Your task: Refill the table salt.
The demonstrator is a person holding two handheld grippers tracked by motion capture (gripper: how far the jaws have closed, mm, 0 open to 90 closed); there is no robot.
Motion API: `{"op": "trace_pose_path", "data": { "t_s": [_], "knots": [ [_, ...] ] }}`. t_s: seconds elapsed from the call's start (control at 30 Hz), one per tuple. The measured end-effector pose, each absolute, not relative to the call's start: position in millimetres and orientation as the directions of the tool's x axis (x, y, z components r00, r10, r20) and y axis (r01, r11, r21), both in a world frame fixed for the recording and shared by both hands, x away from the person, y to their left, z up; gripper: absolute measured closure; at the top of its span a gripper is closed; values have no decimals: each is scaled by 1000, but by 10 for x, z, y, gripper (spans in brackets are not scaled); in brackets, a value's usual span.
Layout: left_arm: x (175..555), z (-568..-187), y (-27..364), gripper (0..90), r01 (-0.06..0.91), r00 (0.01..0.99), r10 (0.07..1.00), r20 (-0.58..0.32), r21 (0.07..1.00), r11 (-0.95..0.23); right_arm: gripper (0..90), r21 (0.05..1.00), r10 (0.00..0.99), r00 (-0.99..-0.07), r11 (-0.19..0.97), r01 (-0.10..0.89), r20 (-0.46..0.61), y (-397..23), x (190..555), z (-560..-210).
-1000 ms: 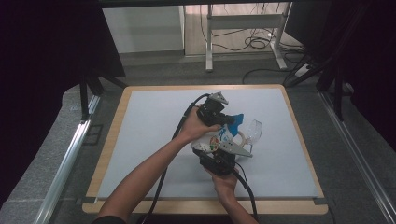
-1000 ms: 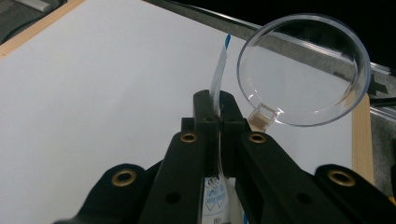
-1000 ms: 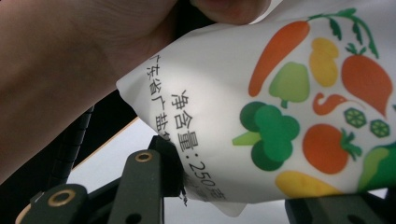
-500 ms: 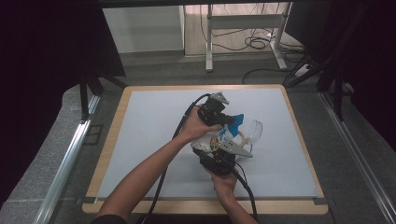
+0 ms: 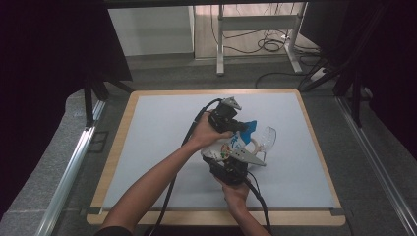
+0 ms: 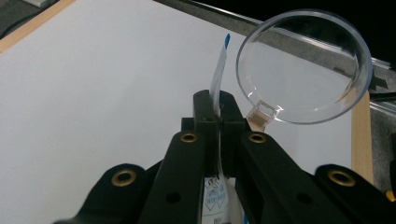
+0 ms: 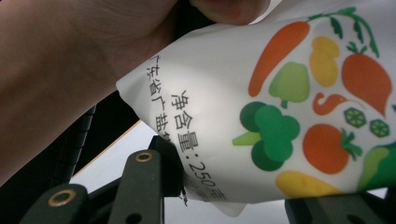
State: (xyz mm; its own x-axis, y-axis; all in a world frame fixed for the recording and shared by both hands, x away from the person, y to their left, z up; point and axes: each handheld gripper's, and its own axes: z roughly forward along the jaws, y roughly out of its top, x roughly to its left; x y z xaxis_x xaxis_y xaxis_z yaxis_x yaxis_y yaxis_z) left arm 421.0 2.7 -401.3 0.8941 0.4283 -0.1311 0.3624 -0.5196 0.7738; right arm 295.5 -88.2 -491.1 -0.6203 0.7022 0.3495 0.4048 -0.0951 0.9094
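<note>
- Right now, in the middle of the high view, both hands meet over the white mat point(image 5: 162, 147), with a small printed bag point(image 5: 227, 149) caught between the two grippers.
- Left gripper point(image 5: 242, 126), just above centre of that view: its jaws are pressed together on a thin edge of the bag point(image 6: 216, 88), which stands up between the tips in the left gripper view, blue at its top corner.
- Right gripper point(image 5: 231, 158), just below centre: its jaws are partly spread and clamp the bag's body point(image 7: 280, 116); in its own view the vegetable print fills the right half, with the left pad point(image 7: 168, 158) against the lower left edge of the bag.
- Clear round lid point(image 6: 304, 67), upper right of the left gripper view, lies on the mat just beyond the bag; at right of centre in the high view it shows as a clear piece point(image 5: 268, 137).
- My guess is the bag is being held taut for tearing or opening. Next the two grippers would need to pull apart or twist against each other, both grips firm, without sweeping the lid off the mat.
</note>
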Motion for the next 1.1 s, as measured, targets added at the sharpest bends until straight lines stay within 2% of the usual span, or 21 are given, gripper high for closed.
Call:
{"op": "trace_pose_path", "data": {
  "t_s": [1.1],
  "knots": [
    [4225, -4021, 49, 897, 369, 895, 421, -148, 777, -511, 621, 913, 702, -628, -80, 399, 336, -893, 2956, -4906]
  ]
}}
